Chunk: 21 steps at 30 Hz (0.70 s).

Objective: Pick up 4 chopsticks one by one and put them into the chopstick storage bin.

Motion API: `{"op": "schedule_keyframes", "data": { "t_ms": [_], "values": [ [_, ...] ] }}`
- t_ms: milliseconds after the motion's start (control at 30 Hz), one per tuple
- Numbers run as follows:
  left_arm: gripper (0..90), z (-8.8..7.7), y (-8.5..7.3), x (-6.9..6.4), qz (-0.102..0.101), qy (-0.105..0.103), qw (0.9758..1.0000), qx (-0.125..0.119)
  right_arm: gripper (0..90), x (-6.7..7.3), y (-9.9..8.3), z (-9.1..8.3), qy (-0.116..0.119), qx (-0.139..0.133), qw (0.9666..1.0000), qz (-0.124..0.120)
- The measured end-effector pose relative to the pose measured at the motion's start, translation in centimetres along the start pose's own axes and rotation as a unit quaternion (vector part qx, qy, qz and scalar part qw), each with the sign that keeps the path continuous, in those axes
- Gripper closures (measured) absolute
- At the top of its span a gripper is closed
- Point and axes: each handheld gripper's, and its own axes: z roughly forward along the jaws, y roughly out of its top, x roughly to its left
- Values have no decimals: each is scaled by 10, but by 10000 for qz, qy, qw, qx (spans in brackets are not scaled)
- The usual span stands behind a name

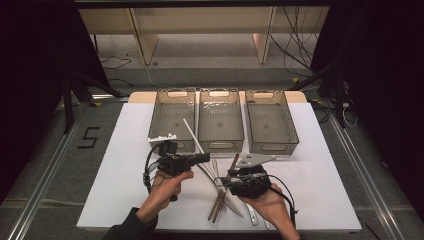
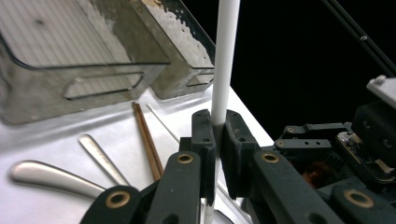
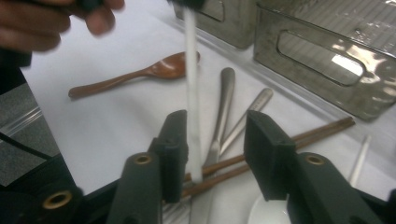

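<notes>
Two grippers: both held low over the near middle of the bench [image 1: 115, 165], close together, one in each hand.
Left gripper [image 2: 217, 140]: jaws narrow and clamped on a white stick [image 2: 224, 70]; in the high view this gripper [image 1: 202, 157] points right, toward the other one.
White stick: gripped near its lower part, it rises up and away from the left gripper; in the high view the stick [image 1: 192, 135] slants back toward the bins, its far tip over the gap between the left and the middle one.
Right gripper [image 3: 215, 140]: jaws parted to a middling width, having just been opening; the stick's lower end [image 3: 191, 116] lies between them, blurred, just beside the left-hand jaw, and I cannot tell if it touches; the other jaw stands clear of it.
Under the grippers: brown chopsticks [image 3: 280, 144] and metal cutlery handles [image 3: 224, 102] lie crossed on the bench just beyond the right gripper; a brown wooden spoon [image 3: 140, 74] lies farther out.
Left bin [image 1: 170, 117]: clear plastic, beyond the left gripper; no contents seen in the high view.
Middle bin [image 1: 221, 117]: clear plastic, touching or just beside the left bin; no contents seen.
Right bin [image 1: 270, 120]: clear plastic, beyond the right gripper, set slightly apart; no contents seen.
</notes>
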Motion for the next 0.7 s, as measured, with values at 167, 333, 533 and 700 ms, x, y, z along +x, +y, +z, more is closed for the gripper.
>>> {"op": "schedule_keyframes", "data": {
  "t_ms": [167, 333, 533, 700],
  "values": [
    [839, -21, 22, 11, 80, 228, 9997, -95, 467, -9, -8, -7, -149, 49, 9998, 100],
    [839, -40, 46, 20, 167, 494, 9984, -239, 389, -17, -15, -13, -324, 74, 9991, 256],
    [838, -55, 77, 23, 424, 856, 9952, -213, 341, -22, -21, -20, -421, 48, 9985, 347],
    [838, -60, 95, 27, 532, 1061, 9928, -178, 316, -23, -24, -22, -448, 27, 9982, 387]
  ]
}}
